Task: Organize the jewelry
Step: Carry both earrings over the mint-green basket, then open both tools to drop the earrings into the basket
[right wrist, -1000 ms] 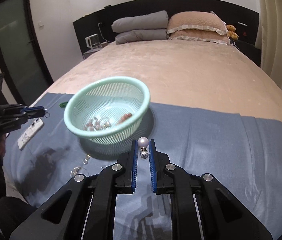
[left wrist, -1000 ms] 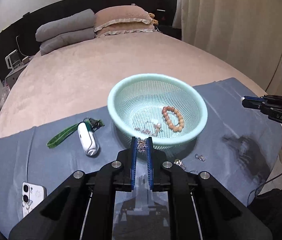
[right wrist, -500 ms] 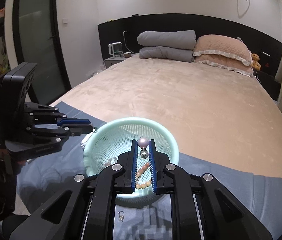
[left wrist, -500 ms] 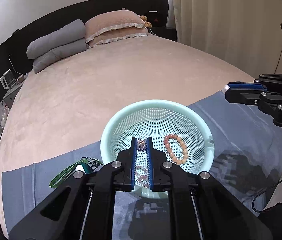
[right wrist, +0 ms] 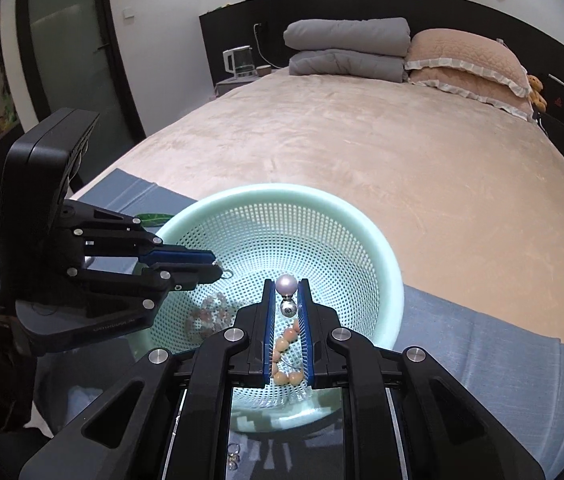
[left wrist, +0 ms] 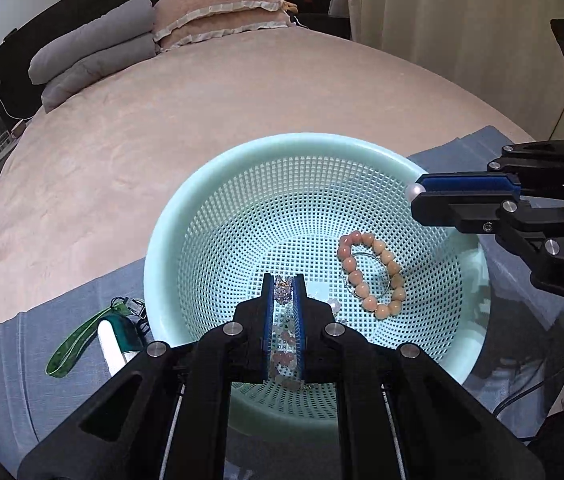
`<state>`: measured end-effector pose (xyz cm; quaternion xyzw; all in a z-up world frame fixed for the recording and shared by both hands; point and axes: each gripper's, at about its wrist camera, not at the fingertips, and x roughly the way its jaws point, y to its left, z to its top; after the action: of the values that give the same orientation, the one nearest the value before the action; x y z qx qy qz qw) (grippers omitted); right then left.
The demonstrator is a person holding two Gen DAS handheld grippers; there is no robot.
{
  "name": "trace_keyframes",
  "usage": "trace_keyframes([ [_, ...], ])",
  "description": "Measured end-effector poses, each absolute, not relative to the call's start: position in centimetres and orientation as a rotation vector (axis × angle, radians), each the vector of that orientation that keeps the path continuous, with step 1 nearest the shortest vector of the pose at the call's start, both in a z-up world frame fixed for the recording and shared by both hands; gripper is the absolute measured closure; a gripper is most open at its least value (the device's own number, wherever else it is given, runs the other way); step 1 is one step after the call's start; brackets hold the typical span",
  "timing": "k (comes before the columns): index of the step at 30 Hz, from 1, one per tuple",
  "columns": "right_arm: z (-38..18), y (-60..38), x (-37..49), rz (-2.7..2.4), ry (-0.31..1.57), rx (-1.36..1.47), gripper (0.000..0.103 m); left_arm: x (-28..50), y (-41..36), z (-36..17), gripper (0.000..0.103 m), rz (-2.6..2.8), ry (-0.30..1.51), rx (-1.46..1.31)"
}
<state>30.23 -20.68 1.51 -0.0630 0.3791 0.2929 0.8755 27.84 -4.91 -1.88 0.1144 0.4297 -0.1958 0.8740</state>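
A mint green mesh basket (left wrist: 186,216) (right wrist: 382,264) stands on a blue-grey cloth on the bed. A pink bead bracelet (left wrist: 370,276) (right wrist: 286,344) and a pale bead piece (right wrist: 208,312) lie in it. My left gripper (left wrist: 284,283) (right wrist: 218,268) is shut on a small sparkly jewelry piece (left wrist: 282,288) above the basket's inside. My right gripper (right wrist: 287,286) (left wrist: 414,194) is shut on a pearl earring (right wrist: 286,285) (left wrist: 415,191) over the basket's right side.
A white and green device with a green strap (left wrist: 114,340) lies on the blue-grey cloth (left wrist: 22,360) left of the basket. A small earring (right wrist: 233,456) lies on the cloth near the basket's front. Pillows (right wrist: 462,60) and folded blankets (right wrist: 346,48) are at the bed's head.
Both grippers have moved from beside the basket to above its inside, each still holding its piece. The basket now fills much more of both views.
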Motion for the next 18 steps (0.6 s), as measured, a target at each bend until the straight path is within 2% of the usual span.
trace_keyframes([
  [17, 1.0, -21.5, 30.2, 0.587, 0.804, -0.106, 0.09, 27.4, -4.0, -1.9, 0.092, -0.393, 0.887, 0.236],
  [18, 1.1, -21.5, 30.1, 0.583, 0.802, -0.104, 0.09, 27.2, -3.7, -1.7, 0.09, -0.394, 0.888, 0.233],
])
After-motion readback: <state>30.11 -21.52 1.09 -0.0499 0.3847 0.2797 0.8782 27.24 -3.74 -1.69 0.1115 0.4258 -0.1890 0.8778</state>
